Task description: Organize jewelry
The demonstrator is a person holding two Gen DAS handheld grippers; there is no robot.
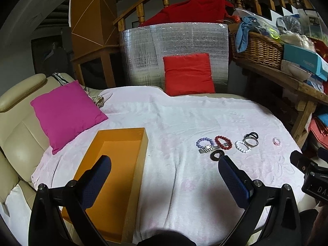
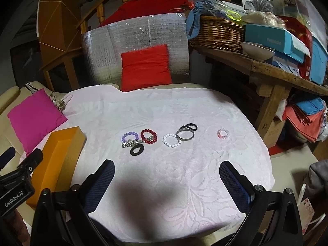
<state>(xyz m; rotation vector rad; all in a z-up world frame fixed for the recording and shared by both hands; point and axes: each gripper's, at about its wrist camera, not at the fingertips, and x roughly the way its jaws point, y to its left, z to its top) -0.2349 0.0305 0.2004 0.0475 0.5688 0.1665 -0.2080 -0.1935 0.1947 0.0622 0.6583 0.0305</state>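
Jewelry lies in a row on a pale pink blanket: a purple bead bracelet, a silver watch, a red bead bracelet, a black ring piece, a white bead bracelet, a silver bangle with a black band, and a small pink bracelet. An empty orange box sits at the left. My left gripper is open, above the box's right edge. My right gripper is open, short of the jewelry.
A pink cushion and a red cushion lie on the cream sofa. A wooden table with a wicker basket and boxes stands at the right. A silver foil panel stands behind.
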